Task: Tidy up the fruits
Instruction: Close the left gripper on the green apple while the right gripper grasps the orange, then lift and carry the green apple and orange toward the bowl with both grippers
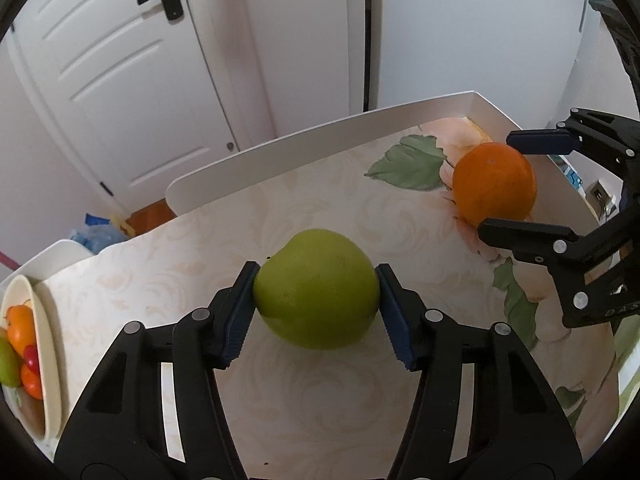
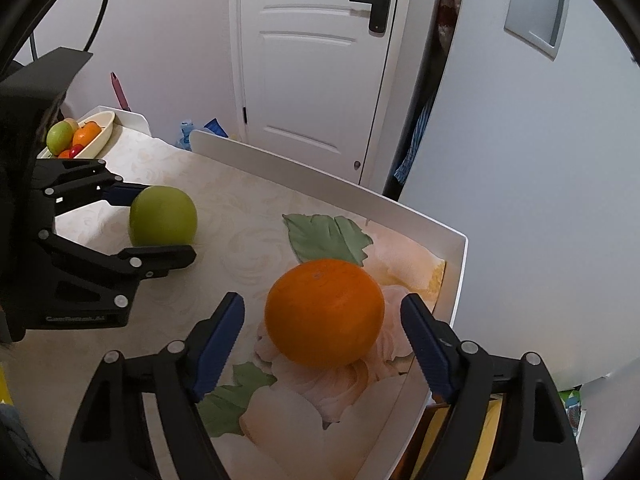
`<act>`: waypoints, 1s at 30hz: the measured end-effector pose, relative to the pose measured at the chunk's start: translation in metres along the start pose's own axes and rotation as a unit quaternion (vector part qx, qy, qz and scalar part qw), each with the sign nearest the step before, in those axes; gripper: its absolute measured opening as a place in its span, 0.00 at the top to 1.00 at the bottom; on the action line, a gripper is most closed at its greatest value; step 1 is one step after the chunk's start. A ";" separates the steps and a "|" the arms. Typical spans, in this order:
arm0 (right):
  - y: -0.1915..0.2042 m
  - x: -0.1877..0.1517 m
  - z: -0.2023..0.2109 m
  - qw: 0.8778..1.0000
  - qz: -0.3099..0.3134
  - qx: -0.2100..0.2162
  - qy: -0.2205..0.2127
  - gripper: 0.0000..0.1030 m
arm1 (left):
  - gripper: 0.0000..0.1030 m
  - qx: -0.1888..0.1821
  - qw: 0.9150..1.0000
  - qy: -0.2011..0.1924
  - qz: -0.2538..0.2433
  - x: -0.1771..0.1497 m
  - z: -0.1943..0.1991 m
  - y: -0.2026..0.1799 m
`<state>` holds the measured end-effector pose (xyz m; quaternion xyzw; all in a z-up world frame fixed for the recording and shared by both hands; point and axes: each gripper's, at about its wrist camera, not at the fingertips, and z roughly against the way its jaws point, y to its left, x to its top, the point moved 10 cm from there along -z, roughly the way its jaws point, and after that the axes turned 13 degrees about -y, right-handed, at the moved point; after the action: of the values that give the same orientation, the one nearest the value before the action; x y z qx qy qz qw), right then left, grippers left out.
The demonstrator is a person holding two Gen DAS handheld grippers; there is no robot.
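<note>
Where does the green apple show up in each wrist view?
Left wrist view: green apple at centre, between the left gripper pads.
Right wrist view: green apple at left, mid-height, in that same gripper.
Shared landmark: the orange, between the open right gripper fingers.

The left hand-held gripper (image 1: 317,312) points forward and slightly down, its two black fingers spread moderately and their blue ribbed pads (image 1: 237,316) pressed against both sides of the green apple (image 1: 316,288), clamping it. From the right wrist view the same left hand-held gripper (image 2: 160,220) reaches in from the left, level with the table (image 2: 224,216). The right hand-held gripper (image 2: 322,344) has its jaws wide apart; its blue pads (image 2: 218,344) flank the orange (image 2: 325,312) with a visible gap on each side, touching nothing.
</note>
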<state>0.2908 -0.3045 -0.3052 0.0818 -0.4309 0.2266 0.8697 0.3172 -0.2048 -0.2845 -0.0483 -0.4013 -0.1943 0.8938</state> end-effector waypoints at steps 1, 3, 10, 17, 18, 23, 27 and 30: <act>0.000 0.000 -0.001 1.000 0.000 0.001 0.001 0.26 | 0.40 0.001 1.000 0.000 0.000 0.000 0.000 0.000; 0.001 -0.001 -0.003 1.000 0.002 0.001 0.003 0.29 | 0.40 0.002 1.000 0.001 0.002 -0.001 0.002 0.001; 0.001 -0.005 -0.011 1.000 0.006 0.001 0.015 0.34 | 0.40 0.009 1.000 0.005 0.017 -0.001 0.013 0.010; 0.004 -0.005 -0.015 1.000 0.009 -0.005 0.017 0.38 | 0.40 0.020 0.999 0.001 0.028 0.005 0.025 0.021; 0.004 -0.005 -0.016 1.000 0.008 -0.006 0.017 0.38 | 0.40 0.021 0.999 -0.001 0.030 0.005 0.027 0.022; 0.002 -0.006 -0.017 1.000 0.011 -0.015 0.018 0.43 | 0.40 0.030 0.999 -0.010 0.043 0.004 0.043 0.027; 0.003 -0.005 -0.018 1.000 0.012 -0.018 0.016 0.43 | 0.40 0.035 0.998 -0.015 0.052 0.004 0.053 0.033; 0.005 -0.005 -0.018 1.000 0.014 -0.023 0.017 0.44 | 0.40 0.039 0.997 -0.019 0.060 0.003 0.060 0.038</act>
<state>0.2980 -0.2958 -0.3205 0.0525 -0.4222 0.2299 0.8753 0.2917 -0.1564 -0.2388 -0.0409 -0.4215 -0.1236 0.8974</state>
